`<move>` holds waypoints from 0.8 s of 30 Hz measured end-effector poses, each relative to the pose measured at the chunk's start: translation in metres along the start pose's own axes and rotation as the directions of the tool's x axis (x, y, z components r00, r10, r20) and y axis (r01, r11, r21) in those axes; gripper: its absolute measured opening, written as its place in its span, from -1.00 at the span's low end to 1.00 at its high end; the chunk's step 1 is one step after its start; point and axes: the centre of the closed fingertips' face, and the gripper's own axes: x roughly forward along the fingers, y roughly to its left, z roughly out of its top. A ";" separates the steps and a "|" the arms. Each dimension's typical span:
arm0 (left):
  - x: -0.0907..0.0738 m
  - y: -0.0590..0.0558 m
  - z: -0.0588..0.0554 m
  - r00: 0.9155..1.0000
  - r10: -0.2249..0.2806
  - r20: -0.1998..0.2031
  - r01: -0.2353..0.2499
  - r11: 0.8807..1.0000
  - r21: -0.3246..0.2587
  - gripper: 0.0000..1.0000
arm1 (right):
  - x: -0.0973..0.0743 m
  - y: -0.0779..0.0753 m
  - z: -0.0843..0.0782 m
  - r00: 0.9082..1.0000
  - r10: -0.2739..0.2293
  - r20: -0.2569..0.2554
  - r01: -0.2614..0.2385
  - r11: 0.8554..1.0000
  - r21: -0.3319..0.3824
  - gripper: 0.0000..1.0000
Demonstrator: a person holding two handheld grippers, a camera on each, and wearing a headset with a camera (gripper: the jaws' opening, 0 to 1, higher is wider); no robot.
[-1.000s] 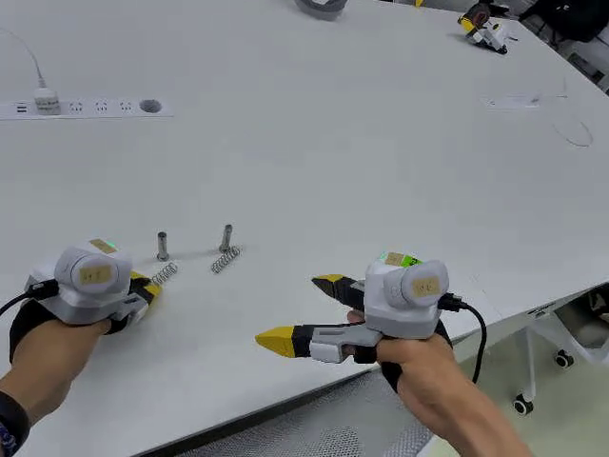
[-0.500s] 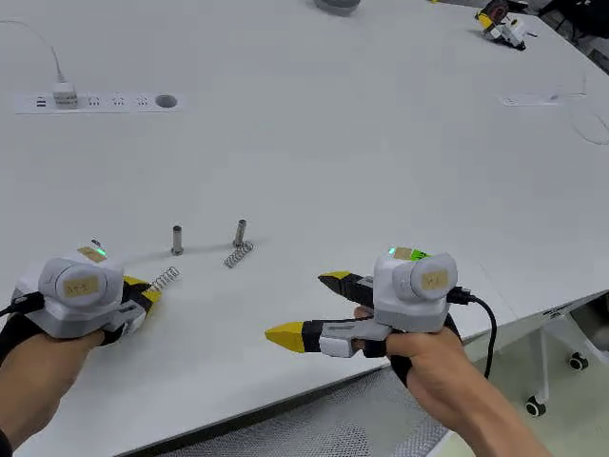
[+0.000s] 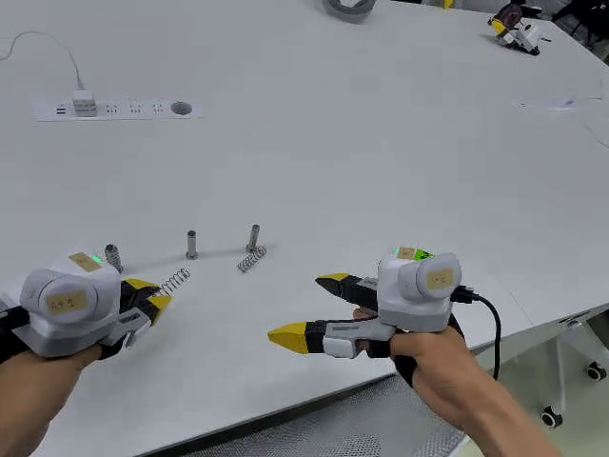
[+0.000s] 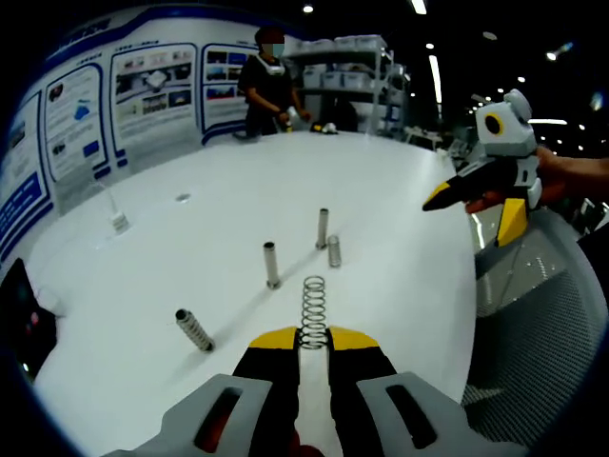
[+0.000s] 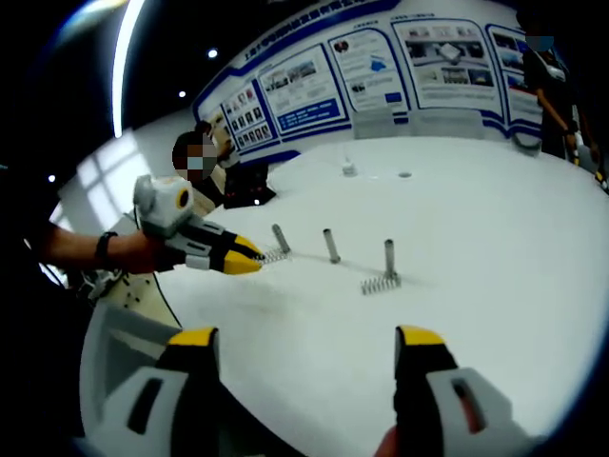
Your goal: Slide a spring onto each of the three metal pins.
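Site is presenting as a laboratory: display boards [image 5: 447,62] are lining the wall and shelving [image 4: 344,59] is standing beyond a white bench [image 3: 381,143] carrying a power strip [image 3: 119,109].

White flat worktop [image 3: 381,143] carries all. Three short grey metal pins upright in row, near-left area: left pin [image 3: 112,257], fitted spring [image 4: 193,329] round it; middle pin [image 3: 191,244]; right pin [image 3: 253,236]. Loose spring [image 3: 251,259], thin steel coil, lying just before right pin. Yellow-tipped left tongs [image 3: 150,298] before left and middle pins; held spring [image 3: 175,280] pinched at tips, pointing toward middle pin. Yellow-tipped right tongs [image 3: 309,307] well right of pins, near front edge. White power strip [image 3: 114,109] far behind pins.
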 end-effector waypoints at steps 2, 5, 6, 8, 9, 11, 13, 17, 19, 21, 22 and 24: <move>-0.006 -0.002 0.004 1.000 -0.004 0.007 0.004 1.000 0.003 -0.80 | 0.003 0.002 0.000 1.000 0.009 -0.004 -0.009 1.000 -0.006 0.53; -0.014 -0.005 0.010 1.000 -0.008 0.018 0.007 1.000 0.022 -0.80 | 0.008 0.008 0.002 0.999 0.034 -0.004 -0.034 0.999 -0.011 0.52; -0.017 -0.006 0.012 1.000 -0.009 0.022 0.008 1.000 0.025 -0.80 | 0.009 0.009 0.003 0.999 0.043 -0.002 -0.043 0.999 -0.012 0.51; -0.021 -0.008 0.016 1.000 -0.012 0.029 0.011 0.999 0.030 -0.80 | 0.012 0.013 0.005 0.998 0.060 0.002 -0.060 0.998 -0.014 0.48; -0.023 -0.010 0.019 0.999 -0.015 0.035 0.014 0.999 0.038 -0.80 | 0.014 0.015 0.006 0.998 0.069 0.002 -0.069 0.998 -0.014 0.48; -0.025 -0.014 0.023 0.999 -0.021 0.040 0.019 0.999 0.049 -0.80 | 0.018 0.019 0.007 0.997 0.081 -0.004 -0.081 0.996 -0.023 0.48; -0.027 -0.017 0.026 0.999 -0.028 0.046 0.025 0.998 0.057 -0.80 | 0.021 0.023 0.008 0.996 0.094 -0.004 -0.094 0.995 -0.025 0.47; -0.031 -0.024 0.031 0.997 -0.043 0.056 0.039 0.997 0.069 -0.80 | 0.027 0.031 0.014 0.992 0.129 0.005 -0.128 0.992 -0.020 0.43; -0.030 -0.026 0.031 0.997 -0.049 0.059 0.045 0.996 0.072 -0.80 | 0.029 0.034 0.018 0.990 0.143 0.016 -0.143 0.990 -0.017 0.39; -0.030 -0.029 0.031 0.996 -0.060 0.063 0.057 0.997 0.051 -0.80 | 0.032 0.037 0.022 0.987 0.159 0.028 -0.159 0.987 -0.008 0.36; -0.030 -0.030 0.031 0.996 -0.062 0.062 0.058 0.997 0.053 -0.80 | 0.032 0.038 0.023 0.986 0.166 0.032 -0.166 0.986 -0.004 0.35; -0.030 -0.035 0.032 0.996 -0.067 0.063 0.063 0.996 0.062 -0.80 | 0.035 0.040 0.027 0.982 0.181 0.044 -0.182 0.983 0.010 0.31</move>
